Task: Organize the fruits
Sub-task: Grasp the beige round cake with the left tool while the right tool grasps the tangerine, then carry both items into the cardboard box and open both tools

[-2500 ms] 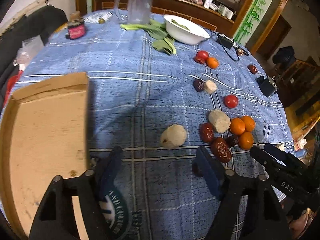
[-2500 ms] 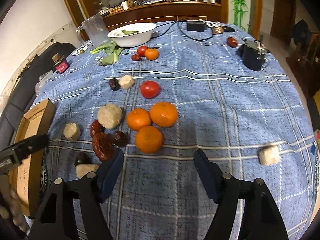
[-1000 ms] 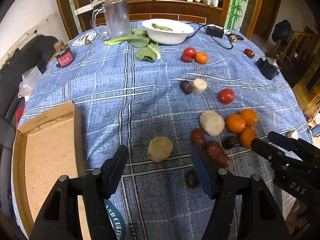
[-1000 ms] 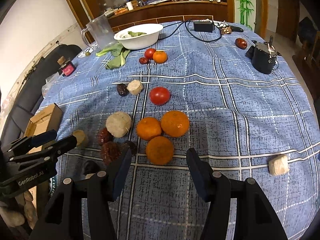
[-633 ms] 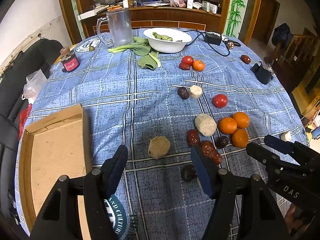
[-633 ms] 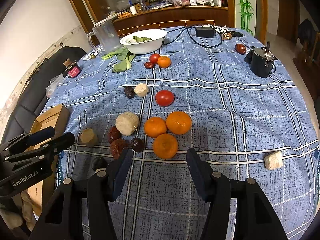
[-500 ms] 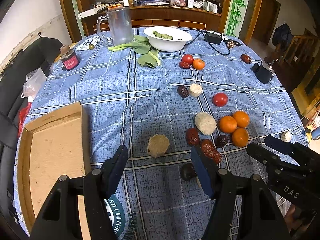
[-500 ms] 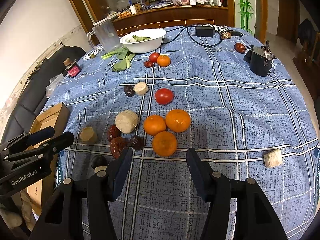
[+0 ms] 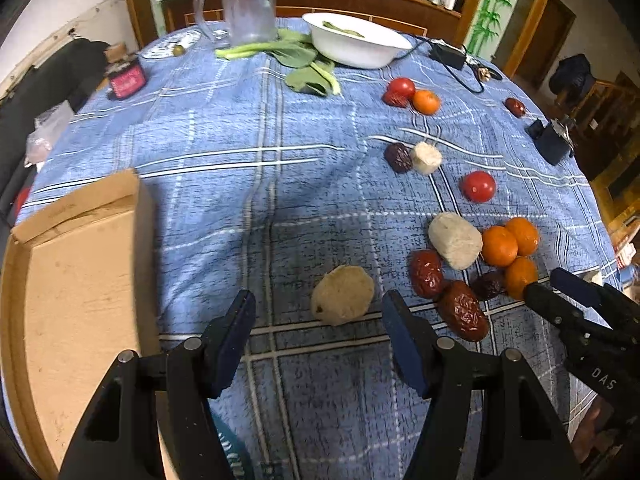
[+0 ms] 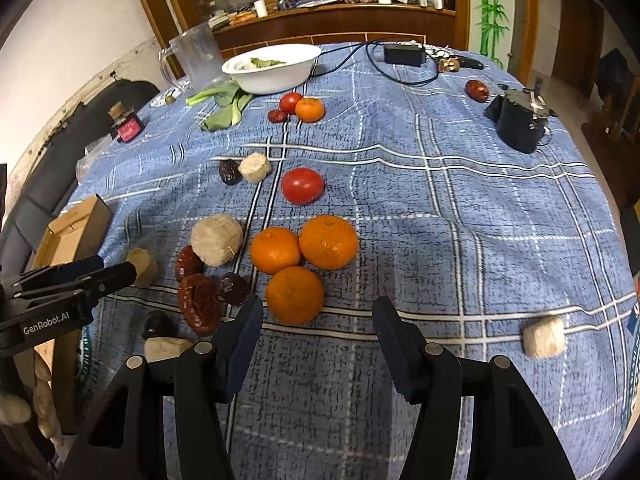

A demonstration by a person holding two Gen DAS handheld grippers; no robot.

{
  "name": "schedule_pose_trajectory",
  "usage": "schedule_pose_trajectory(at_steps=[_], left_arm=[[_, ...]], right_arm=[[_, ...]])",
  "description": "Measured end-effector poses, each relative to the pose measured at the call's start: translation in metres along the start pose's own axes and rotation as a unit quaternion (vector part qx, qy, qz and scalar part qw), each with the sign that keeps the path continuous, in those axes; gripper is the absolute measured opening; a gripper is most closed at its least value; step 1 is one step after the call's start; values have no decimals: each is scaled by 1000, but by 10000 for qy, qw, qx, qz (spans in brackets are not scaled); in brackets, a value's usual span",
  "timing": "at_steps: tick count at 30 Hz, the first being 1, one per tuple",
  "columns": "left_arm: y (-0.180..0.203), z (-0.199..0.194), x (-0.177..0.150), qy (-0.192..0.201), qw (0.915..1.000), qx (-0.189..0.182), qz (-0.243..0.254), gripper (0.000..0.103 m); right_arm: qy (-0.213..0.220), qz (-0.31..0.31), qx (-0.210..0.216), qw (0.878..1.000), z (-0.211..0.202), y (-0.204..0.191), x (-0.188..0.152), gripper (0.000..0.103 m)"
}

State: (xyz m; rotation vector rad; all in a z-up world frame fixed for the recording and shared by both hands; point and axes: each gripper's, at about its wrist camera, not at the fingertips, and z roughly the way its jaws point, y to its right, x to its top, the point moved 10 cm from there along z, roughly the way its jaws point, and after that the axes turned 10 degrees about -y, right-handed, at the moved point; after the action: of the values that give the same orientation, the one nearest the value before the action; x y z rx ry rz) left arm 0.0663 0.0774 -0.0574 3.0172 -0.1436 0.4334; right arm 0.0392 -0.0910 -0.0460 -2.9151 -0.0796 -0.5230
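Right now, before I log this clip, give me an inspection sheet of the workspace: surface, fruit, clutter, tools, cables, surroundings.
Surface: round table under a blue plaid cloth, wrinkled.
Job's things: three oranges touching in a cluster; lone tomato; wrinkled red dates beside a pale lump; tomato, orange and date trio near the white bowl; open cardboard box at the table's left edge.
Clutter: clear pitcher, leafy greens, small red jar, black device.
Grippers: left tool open, empty, facing a tan lump; right tool open, empty, just short of the oranges.
Cables: black adapter and cord at the far edge.
Surroundings: cluttered wooden sideboard, dark sofa.
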Motion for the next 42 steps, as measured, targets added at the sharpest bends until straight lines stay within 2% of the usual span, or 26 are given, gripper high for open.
schedule_pose_trajectory(at_steps=[5,8,9,10,11,12,13,18,26,34,42], left_arm=[[10,17,0,-124,9997,11,207,65],[12,20,3,-54,9993,126,334,63],[13,19,4,-32,9993,148,341,59],[12,19,5,-19,9993,174,345,48],[11,18,5,-5,9991,228,356,38],[12,17,5,-4,9992,170,369,34],[12,16,5,-5,9993,122,359,32],[10,8,-1,29,9993,196,305,32],[1,-24,-11,300,9992,191,161,32],[-38,-57,-18,532,9983,192,-130,32],[-133,-67,-27,504,9955,449,-662,32]], right_arm=[[-99,-145,-75,9998,14,-5,2,61],[-114,-226,-131,9996,19,-8,3,60],[-102,-250,-146,9995,19,-9,4,55],[-99,-284,-162,9994,20,-10,5,51],[-104,-302,-150,9994,19,-11,5,42],[-109,-319,-105,9994,19,-13,5,35],[-120,-322,-88,9994,19,-14,4,35],[-89,-265,-20,9996,12,-18,-1,35],[110,-161,62,9998,-17,-28,-6,35],[254,-659,333,9969,-35,-96,0,35],[159,-1300,822,9880,-25,-204,15,36]])
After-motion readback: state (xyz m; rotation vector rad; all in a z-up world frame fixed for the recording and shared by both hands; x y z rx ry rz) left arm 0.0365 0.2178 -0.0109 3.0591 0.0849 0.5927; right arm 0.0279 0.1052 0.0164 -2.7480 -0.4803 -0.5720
